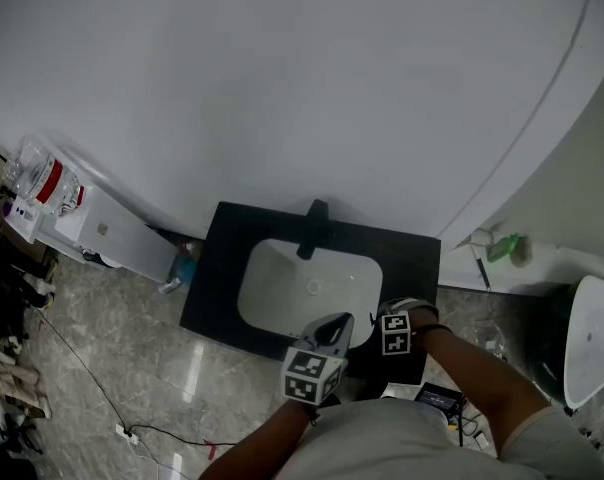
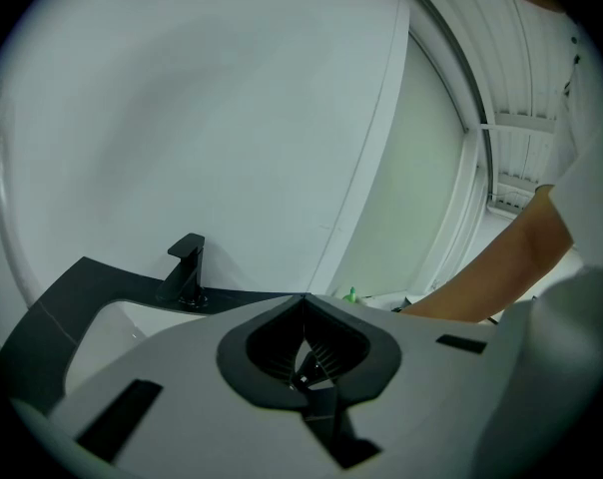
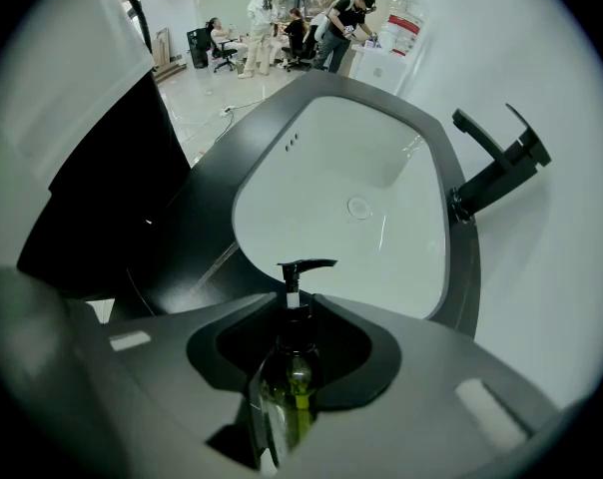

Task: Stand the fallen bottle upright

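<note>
The bottle point(image 3: 287, 387), dark with yellow-green liquid showing through it, sits low in the centre of the right gripper view. It runs lengthwise along the gap between the jaws, and its black pump head point(image 3: 303, 265) points at the white basin point(image 3: 381, 247), nozzle turned to the frame's right. The right gripper point(image 3: 300, 302) has its jaws narrowed onto the bottle's body, one on each side, with no gap visible. In the head view this gripper point(image 1: 398, 320) points down at the lower right corner of the dark counter point(image 1: 222, 288), just beside the basin's near rim, and it hides the bottle there. The left gripper point(image 1: 334, 330) hovers just to its left over the basin's lower edge. In its own view its jaws are drawn together until the tips meet, with nothing between them. The black faucet point(image 1: 312, 228) stands at the far side of the basin, in the middle of the frame. A white cabinet point(image 1: 102, 233) stands against the wall at the left edge. A green object point(image 1: 502, 248) lies on a ledge at the right. Several people point(image 3: 282, 28) are grouped at the top of the right gripper view, well away from the counter.
</note>
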The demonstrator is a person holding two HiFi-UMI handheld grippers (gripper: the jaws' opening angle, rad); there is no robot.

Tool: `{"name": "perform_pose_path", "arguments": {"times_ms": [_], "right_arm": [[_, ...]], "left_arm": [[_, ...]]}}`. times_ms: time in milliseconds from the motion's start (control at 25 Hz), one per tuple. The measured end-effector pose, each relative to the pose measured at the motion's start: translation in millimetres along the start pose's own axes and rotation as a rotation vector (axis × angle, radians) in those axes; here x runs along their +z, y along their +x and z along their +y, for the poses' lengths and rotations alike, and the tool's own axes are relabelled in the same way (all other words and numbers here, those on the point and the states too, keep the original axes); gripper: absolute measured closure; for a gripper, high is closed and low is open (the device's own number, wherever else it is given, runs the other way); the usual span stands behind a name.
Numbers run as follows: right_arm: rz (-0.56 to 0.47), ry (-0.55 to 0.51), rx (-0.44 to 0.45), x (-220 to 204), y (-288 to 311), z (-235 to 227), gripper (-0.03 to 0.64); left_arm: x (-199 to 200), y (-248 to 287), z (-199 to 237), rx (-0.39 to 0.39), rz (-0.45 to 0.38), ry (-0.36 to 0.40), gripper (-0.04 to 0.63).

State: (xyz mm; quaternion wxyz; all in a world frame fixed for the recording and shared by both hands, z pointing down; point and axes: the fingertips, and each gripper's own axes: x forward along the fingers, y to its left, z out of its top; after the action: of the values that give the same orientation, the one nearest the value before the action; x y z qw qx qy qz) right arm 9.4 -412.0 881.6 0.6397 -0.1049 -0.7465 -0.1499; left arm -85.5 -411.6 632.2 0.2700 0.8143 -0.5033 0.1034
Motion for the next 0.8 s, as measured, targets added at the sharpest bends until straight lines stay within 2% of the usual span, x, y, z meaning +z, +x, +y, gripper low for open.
{"name": "perform_pose_path", "arguments": {"times_ms": [160,400,560,800], "right_arm": [[-0.032,0.015,-0.036,0,-12,-1,0.512],[-0.151,0.183,-0.168,-4,-51,-26,0.512],[-0.253,0.366,-0.271,-20,-80,-37,0.514],[-0.468,0.740,-0.407,-52,-122,-55,0.514]], "left_arm": [[4,0,-7,-0.004,-0.004,0.016,0.586],[18,-2,-16,-0.019,-0.020,0.059,0.586],[30,-4,-31,-0.039,-0.028,0.107,0.586],[51,0,-52,-0.073,-0.033,0.175,0.586]]}}
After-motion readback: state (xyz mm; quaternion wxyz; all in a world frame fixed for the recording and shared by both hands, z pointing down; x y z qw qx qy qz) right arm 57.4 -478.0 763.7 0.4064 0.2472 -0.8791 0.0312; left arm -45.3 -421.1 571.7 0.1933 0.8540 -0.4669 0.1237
